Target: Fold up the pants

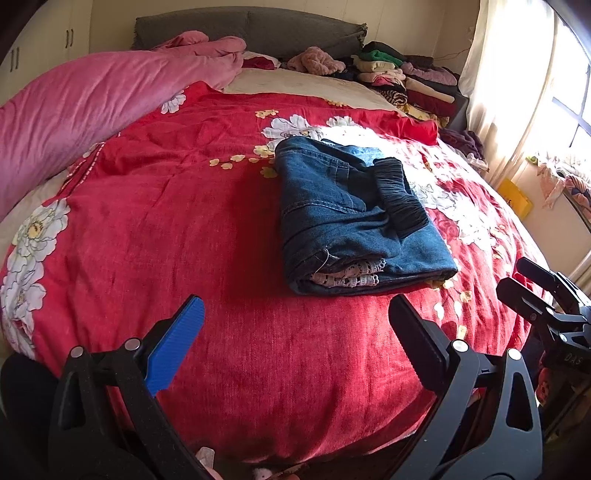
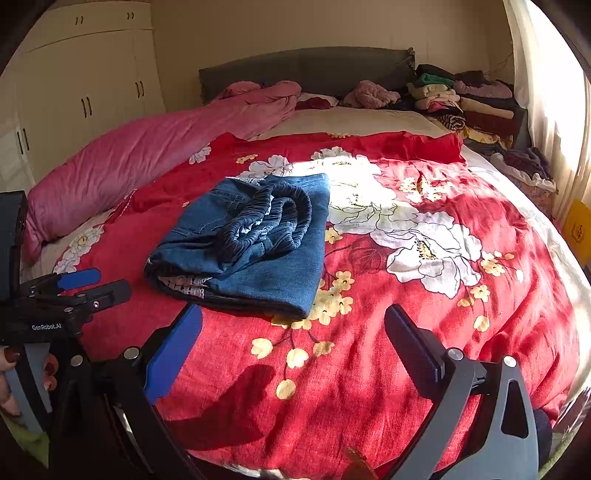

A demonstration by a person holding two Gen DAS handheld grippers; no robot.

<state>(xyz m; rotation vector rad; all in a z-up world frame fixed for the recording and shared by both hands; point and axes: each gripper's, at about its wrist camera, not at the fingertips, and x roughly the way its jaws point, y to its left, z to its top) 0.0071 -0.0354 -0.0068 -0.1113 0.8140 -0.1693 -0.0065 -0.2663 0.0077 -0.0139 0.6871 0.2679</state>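
Observation:
The blue denim pants (image 1: 332, 218) lie folded into a compact bundle on the red floral bedspread (image 1: 184, 221), dark elastic waistband on top and a white lace hem showing at the near edge. My left gripper (image 1: 295, 301) hovers open just short of that near edge, holding nothing. My right gripper (image 1: 513, 275) shows at the right edge, off the bundle. In the right wrist view the pants (image 2: 251, 254) sit ahead and left, with the right gripper (image 2: 295, 310) open and empty before them. The left gripper (image 2: 112, 282) is at the left, held by a hand (image 2: 7, 369).
A rolled pink quilt (image 1: 92, 107) runs along the bed's left side. Stacks of folded clothes (image 1: 410, 81) pile up by the grey headboard (image 1: 251, 29) at the back right. A curtained window (image 1: 517, 92) is on the right; a wardrobe (image 2: 85, 92) stands at the left.

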